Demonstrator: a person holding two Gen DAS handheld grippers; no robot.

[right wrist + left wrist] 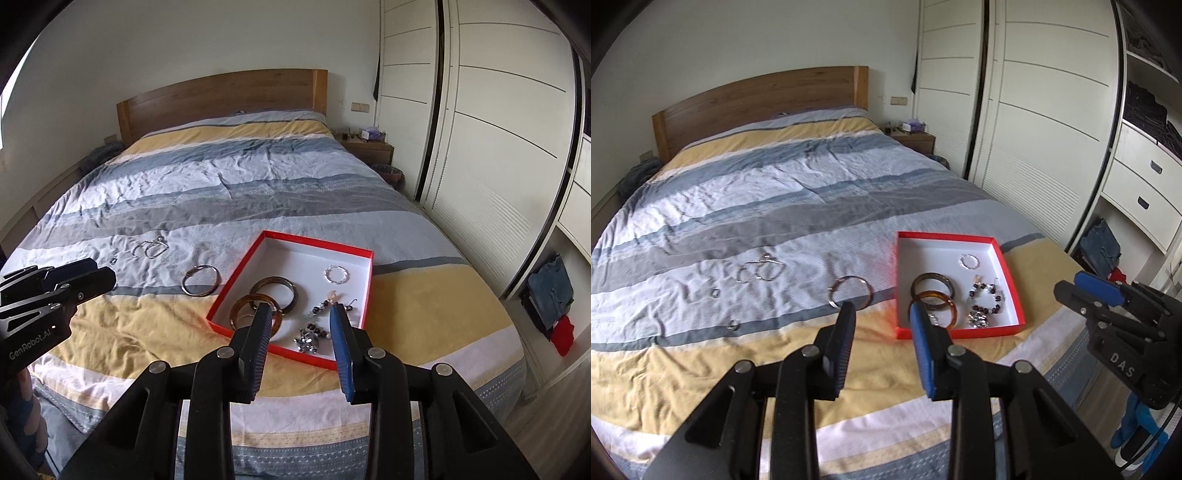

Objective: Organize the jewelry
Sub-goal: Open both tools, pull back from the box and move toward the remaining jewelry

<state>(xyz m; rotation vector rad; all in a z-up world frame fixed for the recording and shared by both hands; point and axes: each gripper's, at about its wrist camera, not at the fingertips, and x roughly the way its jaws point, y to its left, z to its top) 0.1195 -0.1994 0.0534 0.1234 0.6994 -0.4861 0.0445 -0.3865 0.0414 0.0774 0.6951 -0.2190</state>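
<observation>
Jewelry half sorted: left tongs [882, 314] wide and empty, hovering over the bed [798, 184] just short of a loose bangle [850, 291]. Right tongs [300, 314] likewise wide, empty, poised above the red box [364, 295]. Best pinched across the bangle's rim from above (lying flat, a ring, so no real long axis), then carried right into the box. Beyond, hoops [759, 271] and small rings [715, 292] waiting farther left.

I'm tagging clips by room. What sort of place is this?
A bedroom, most likely: a bed with a wooden headboard and striped duvet, a sliding-door wardrobe, and a nightstand beside the bed.
</observation>
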